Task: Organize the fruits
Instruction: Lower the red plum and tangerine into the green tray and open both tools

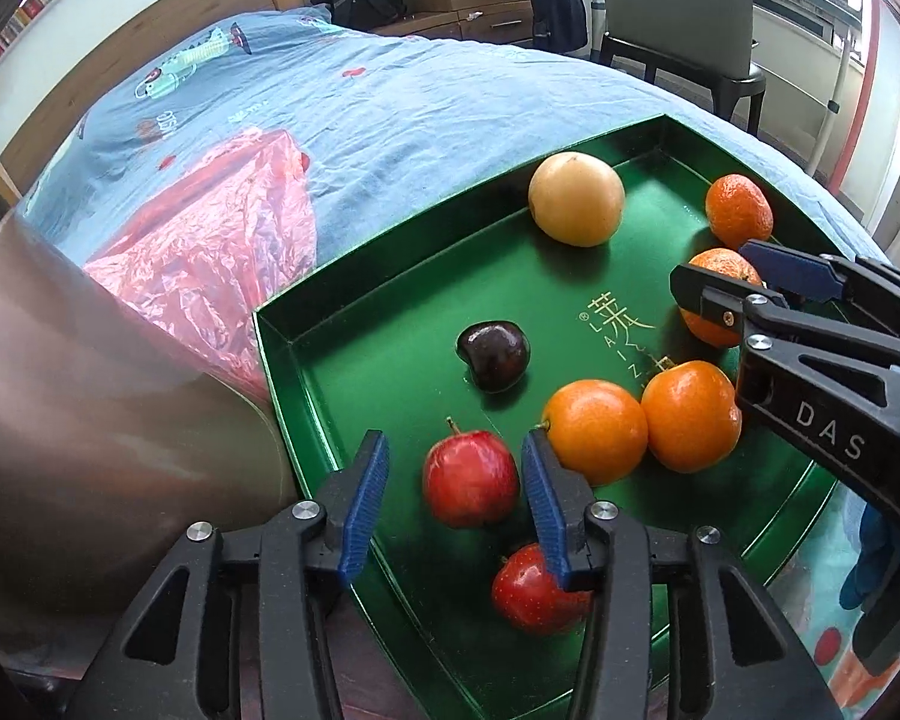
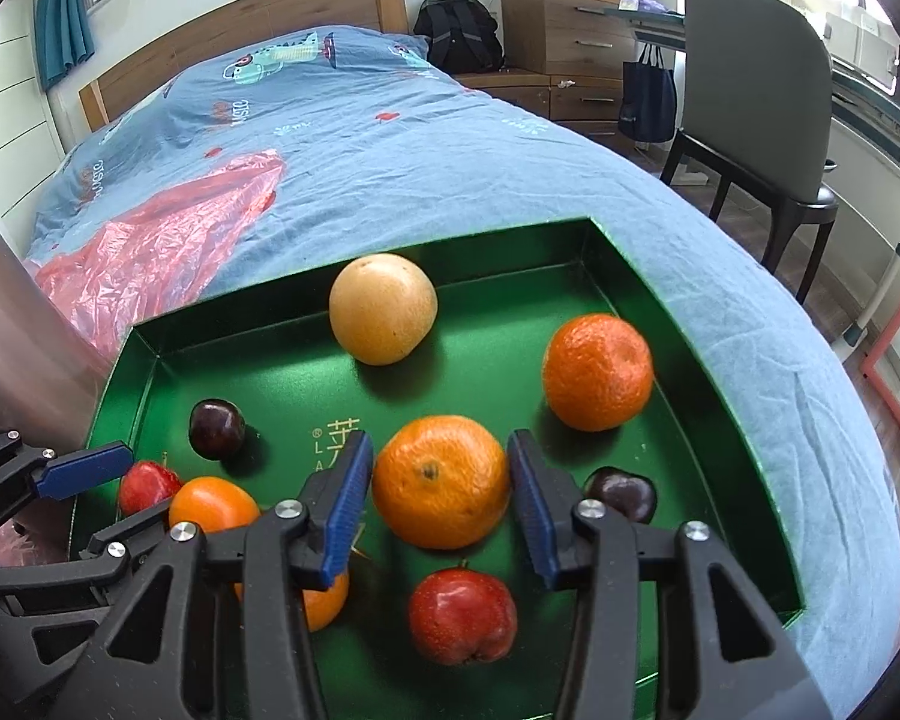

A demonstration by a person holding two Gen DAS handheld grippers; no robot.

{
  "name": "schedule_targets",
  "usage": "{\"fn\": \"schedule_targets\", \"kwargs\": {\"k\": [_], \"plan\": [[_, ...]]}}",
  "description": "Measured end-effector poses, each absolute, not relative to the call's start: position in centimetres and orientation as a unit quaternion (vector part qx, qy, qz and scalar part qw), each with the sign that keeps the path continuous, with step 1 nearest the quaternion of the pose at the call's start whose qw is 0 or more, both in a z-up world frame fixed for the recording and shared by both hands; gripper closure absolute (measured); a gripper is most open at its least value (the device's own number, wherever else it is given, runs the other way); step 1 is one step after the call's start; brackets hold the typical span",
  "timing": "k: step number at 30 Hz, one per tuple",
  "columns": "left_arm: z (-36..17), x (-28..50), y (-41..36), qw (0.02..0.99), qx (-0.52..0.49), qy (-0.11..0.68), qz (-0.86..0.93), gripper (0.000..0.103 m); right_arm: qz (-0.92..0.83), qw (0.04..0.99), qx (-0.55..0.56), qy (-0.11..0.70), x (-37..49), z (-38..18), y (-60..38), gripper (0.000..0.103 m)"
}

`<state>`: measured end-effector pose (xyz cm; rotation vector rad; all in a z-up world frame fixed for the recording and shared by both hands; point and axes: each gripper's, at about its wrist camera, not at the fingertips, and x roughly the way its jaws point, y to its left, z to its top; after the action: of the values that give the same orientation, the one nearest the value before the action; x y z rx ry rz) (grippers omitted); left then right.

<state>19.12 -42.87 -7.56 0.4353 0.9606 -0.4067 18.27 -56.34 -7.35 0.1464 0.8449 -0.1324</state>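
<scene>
A green tray [image 1: 390,276] [image 2: 660,276] lies on the bed and holds several fruits. My left gripper [image 1: 453,495] is open, its jaws either side of a small red apple [image 1: 471,486]; a second red apple [image 1: 531,591] lies just below. My right gripper [image 2: 441,501] is open around a bumpy orange [image 2: 441,480], also in the left view [image 1: 714,300]. Other fruits: a yellow pear-like fruit [image 1: 576,198] [image 2: 383,307], a far mandarin [image 1: 739,210] [image 2: 597,371], two smooth oranges [image 1: 594,432] [image 1: 690,417], dark plums [image 1: 494,356] [image 2: 216,428] [image 2: 621,493], a red apple [image 2: 462,615].
A crumpled red plastic bag [image 1: 210,252] [image 2: 150,240] lies on the blue bedspread [image 1: 360,108] left of the tray. A brown blurred surface [image 1: 90,420] fills the left. A grey chair [image 2: 762,96], wooden drawers [image 2: 564,30] and a black backpack [image 2: 459,30] stand beyond the bed.
</scene>
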Motion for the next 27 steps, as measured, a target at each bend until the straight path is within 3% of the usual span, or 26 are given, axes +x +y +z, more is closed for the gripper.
{"fn": "schedule_targets", "kwargs": {"k": [4, 14, 16, 27], "plan": [[-6.0, 18.2, -42.7, 0.854, 0.211, 0.437, -0.189, 0.052, -0.07, 0.914, 0.065, 0.395, 17.3, -5.0, -56.3, 0.013], [-1.6, 15.0, -41.1, 0.867, 0.201, 0.411, -0.195, 0.049, -0.085, 0.922, 0.059, 0.373, 13.5, 0.0, -56.0, 0.007], [-0.8, 14.0, -40.7, 0.869, 0.195, 0.408, -0.199, 0.048, -0.088, 0.923, 0.059, 0.371, 12.5, 0.7, -55.9, 0.0], [1.7, 7.5, -35.8, 0.883, 0.175, 0.387, -0.198, 0.043, -0.083, 0.917, 0.055, 0.387, 6.7, 1.5, -52.3, 0.0]]}}
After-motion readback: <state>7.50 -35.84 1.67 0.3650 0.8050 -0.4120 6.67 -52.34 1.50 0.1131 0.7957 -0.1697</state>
